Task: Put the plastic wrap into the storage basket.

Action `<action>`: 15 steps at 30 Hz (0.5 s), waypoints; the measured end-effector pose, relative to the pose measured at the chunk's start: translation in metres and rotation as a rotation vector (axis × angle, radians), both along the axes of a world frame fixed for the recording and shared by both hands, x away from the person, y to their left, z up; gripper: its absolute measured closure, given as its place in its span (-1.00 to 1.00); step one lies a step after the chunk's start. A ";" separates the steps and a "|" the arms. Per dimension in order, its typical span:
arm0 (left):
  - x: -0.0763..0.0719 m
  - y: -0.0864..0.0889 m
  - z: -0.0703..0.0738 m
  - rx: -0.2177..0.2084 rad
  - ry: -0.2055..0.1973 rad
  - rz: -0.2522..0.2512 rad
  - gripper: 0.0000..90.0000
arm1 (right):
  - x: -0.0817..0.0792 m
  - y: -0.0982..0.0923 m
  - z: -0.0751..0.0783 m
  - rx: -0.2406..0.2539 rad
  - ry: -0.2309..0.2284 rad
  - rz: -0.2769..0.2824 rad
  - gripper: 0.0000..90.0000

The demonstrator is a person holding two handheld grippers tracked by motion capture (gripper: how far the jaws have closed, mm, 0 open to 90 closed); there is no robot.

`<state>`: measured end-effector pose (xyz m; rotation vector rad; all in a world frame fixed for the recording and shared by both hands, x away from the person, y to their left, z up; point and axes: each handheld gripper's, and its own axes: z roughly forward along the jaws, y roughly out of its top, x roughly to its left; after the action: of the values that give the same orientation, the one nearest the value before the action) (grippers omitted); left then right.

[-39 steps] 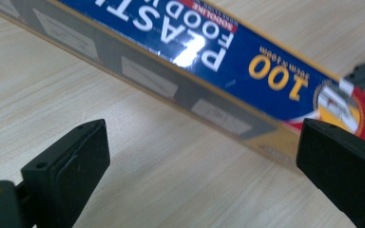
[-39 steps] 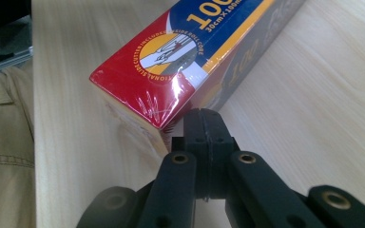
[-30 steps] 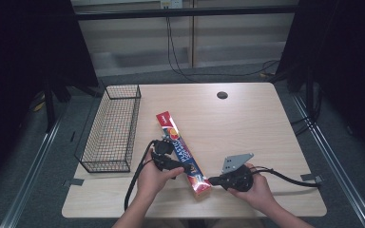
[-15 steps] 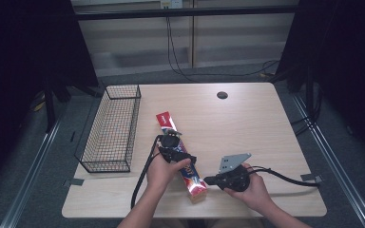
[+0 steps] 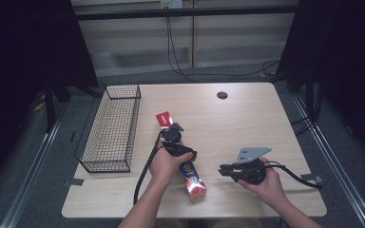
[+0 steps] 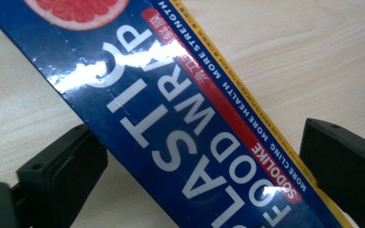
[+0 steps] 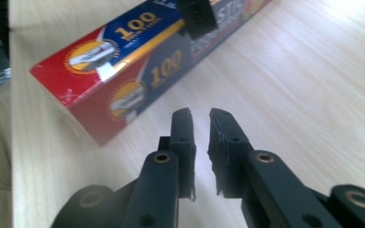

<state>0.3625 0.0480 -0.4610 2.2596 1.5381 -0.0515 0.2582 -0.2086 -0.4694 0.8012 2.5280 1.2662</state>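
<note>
The left gripper (image 5: 183, 153) straddles the wrap box (image 5: 190, 173), jaws wide on either side, near the table's (image 5: 247, 118) near edge, while the right gripper (image 5: 224, 170), jaws just parting and empty, sits apart to its right.

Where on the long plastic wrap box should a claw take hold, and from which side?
Grip the plastic wrap box across its narrow width near the middle, coming from above. It lies flat on the table, long and slim, so the jaws only span the short sides; the left claw already straddles it that way.
</note>
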 end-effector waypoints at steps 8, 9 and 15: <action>0.007 0.009 0.000 0.048 0.033 -0.002 -0.79 | 0.001 -0.009 0.003 0.000 -0.027 -0.035 0.62; 0.007 0.009 0.000 0.051 0.039 0.000 -0.79 | 0.001 -0.009 0.003 0.000 -0.027 -0.035 0.62; 0.011 0.013 0.003 0.083 0.064 0.004 -0.64 | 0.002 -0.009 0.003 -0.006 -0.029 -0.042 0.38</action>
<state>0.3736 0.0607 -0.4583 2.3402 1.6061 -0.0602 0.2606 -0.2176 -0.4668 0.8236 2.4777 1.2477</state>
